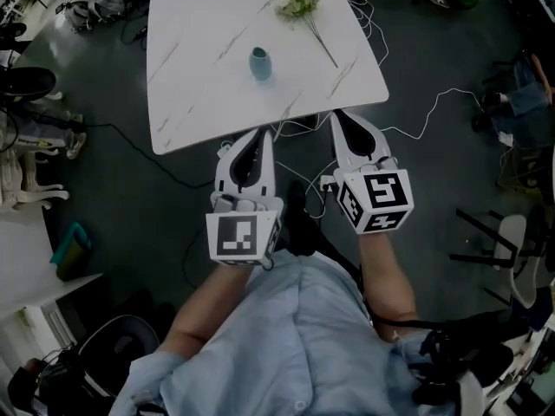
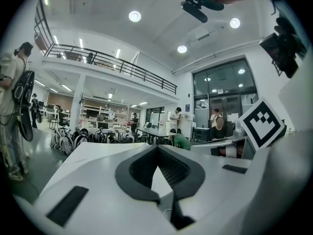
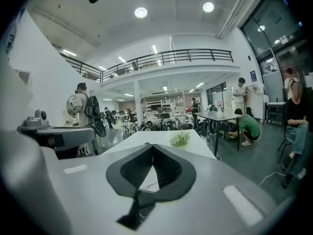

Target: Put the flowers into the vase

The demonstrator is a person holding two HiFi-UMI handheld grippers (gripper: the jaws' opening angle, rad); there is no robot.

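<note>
A small blue vase point(image 1: 260, 62) stands upright near the middle of the white marble table point(image 1: 191, 102). A bunch of pale flowers point(image 1: 299, 5) lies flat near the table's far edge, its long stem running toward the near right. In the right gripper view the flowers point(image 3: 181, 139) show ahead on the table top point(image 3: 142, 140). My left gripper point(image 1: 260, 133) and right gripper point(image 1: 338, 115) hover side by side just short of the table's near edge. Both are shut with nothing between the jaws. The left gripper view does not show the vase.
White and black cables point(image 1: 408, 124) trail on the dark floor by the table's near edge. A white chair point(image 1: 26, 180) stands at the left, dark chairs point(image 1: 499, 241) at the right. People point(image 3: 247, 126) and another table point(image 3: 220, 115) are farther off in the hall.
</note>
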